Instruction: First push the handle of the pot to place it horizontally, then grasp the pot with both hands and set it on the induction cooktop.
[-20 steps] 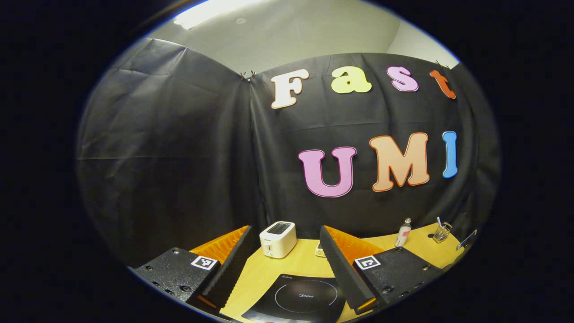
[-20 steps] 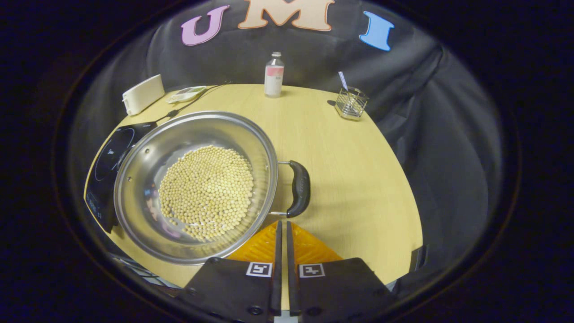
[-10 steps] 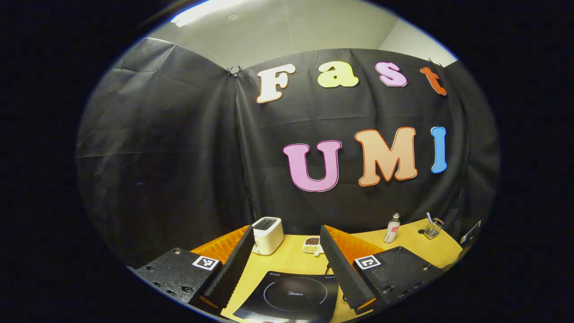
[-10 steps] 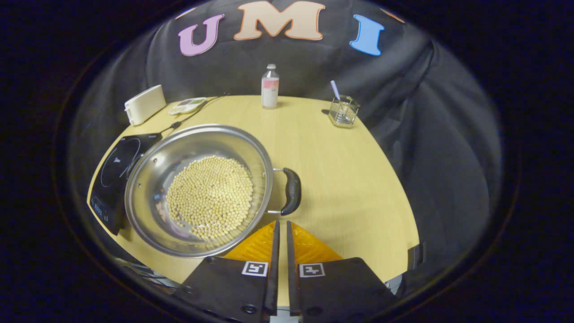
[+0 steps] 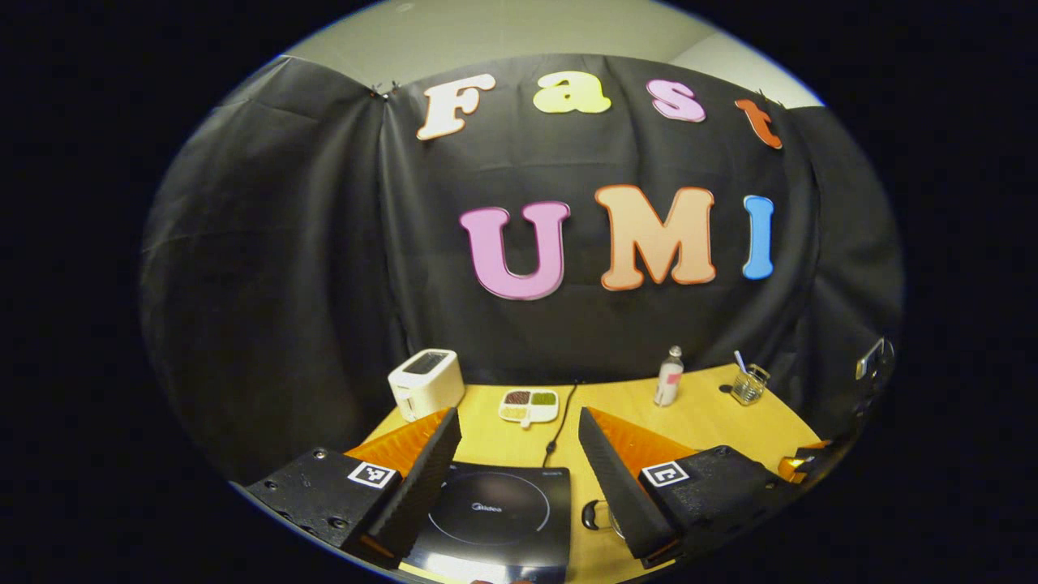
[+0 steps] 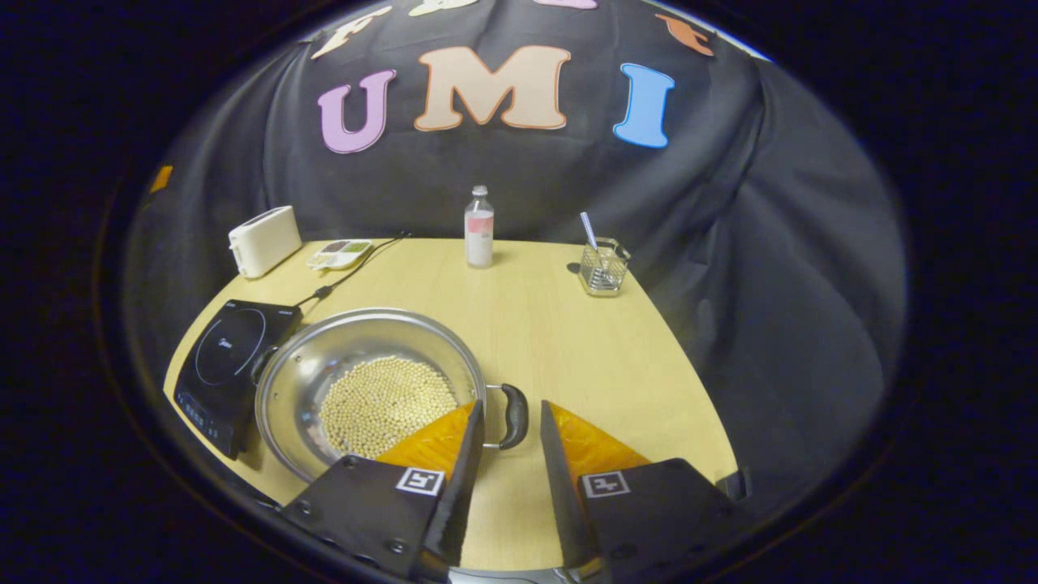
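Note:
A steel pot holding pale beans sits on the wooden table, its left edge beside the black induction cooktop. Its black right handle lies crosswise just ahead of my right gripper, which is open with the handle near the gap between the fingertips, not clamped. My left gripper hangs open above the cooktop. The pot's other handle peeks out beside the left gripper's right finger.
At the back of the table stand a white toaster, a divided dish, a small bottle and a glass with a straw. The cooktop's cord runs toward the wall. Bare table lies right of the pot.
My right gripper has opened and drawn back from the pot, which now looks smaller. The left gripper has tilted down and moved, bringing more of the table and the pot's handle into sight.

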Motion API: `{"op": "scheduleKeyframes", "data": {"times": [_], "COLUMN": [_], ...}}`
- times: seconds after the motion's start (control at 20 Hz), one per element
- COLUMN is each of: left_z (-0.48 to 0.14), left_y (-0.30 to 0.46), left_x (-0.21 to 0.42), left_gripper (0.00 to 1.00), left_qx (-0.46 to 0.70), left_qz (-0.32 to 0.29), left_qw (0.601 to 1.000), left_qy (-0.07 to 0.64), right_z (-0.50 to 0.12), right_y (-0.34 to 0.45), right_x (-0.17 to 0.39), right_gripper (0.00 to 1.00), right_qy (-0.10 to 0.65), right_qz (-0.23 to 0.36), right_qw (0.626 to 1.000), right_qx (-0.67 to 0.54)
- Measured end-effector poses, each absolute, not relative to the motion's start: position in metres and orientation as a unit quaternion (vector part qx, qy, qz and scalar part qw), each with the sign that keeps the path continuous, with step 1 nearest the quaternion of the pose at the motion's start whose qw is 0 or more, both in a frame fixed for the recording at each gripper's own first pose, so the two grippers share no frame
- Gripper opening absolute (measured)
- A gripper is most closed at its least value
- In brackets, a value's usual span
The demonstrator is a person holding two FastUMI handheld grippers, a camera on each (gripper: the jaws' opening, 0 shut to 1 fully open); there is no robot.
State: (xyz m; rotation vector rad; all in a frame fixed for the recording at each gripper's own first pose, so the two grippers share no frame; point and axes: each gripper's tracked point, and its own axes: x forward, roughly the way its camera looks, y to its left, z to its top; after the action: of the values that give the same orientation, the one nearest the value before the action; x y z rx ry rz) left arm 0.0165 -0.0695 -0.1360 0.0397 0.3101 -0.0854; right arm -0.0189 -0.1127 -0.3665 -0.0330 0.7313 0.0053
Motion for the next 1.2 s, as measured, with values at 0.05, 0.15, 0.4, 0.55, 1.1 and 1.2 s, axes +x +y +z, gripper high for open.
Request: {"op": "scheduleKeyframes", "data": {"times": [0.05,0.15,0.4,0.55,1.1,1.2], "left_z": [-0.147,-0.172,-0.244,-0.283,-0.39,-0.402], "left_y": [-0.076,-0.091,-0.122,-0.134,-0.158,-0.162], "left_x": [0.015,0.013,0.004,-0.001,-0.012,-0.012], "left_gripper": [0.95,0.95,0.95,0.96,0.98,0.99], "left_qx": [0.017,0.009,-0.003,-0.016,-0.016,-0.022], "left_qz": [-0.052,-0.07,-0.106,-0.113,-0.127,-0.128], "left_qw": [0.984,0.975,0.943,0.921,0.855,0.846], "left_qy": [0.172,0.209,0.315,0.373,0.503,0.518], "right_z": [-0.364,-0.364,-0.367,-0.373,-0.392,-0.397], "right_y": [-0.111,-0.111,-0.107,-0.108,-0.125,-0.127], "right_x": [-0.017,-0.014,-0.008,-0.001,0.013,0.015], "right_gripper": [0.53,0.55,0.78,0.89,0.92,0.89], "right_qy": [0.356,0.354,0.359,0.362,0.383,0.392], "right_qz": [0.006,0.008,0.014,0.012,0.001,0.002], "right_qw": [0.934,0.935,0.933,0.932,0.924,0.92], "right_qx": [-0.015,-0.017,-0.008,-0.007,-0.012,-0.01]}}
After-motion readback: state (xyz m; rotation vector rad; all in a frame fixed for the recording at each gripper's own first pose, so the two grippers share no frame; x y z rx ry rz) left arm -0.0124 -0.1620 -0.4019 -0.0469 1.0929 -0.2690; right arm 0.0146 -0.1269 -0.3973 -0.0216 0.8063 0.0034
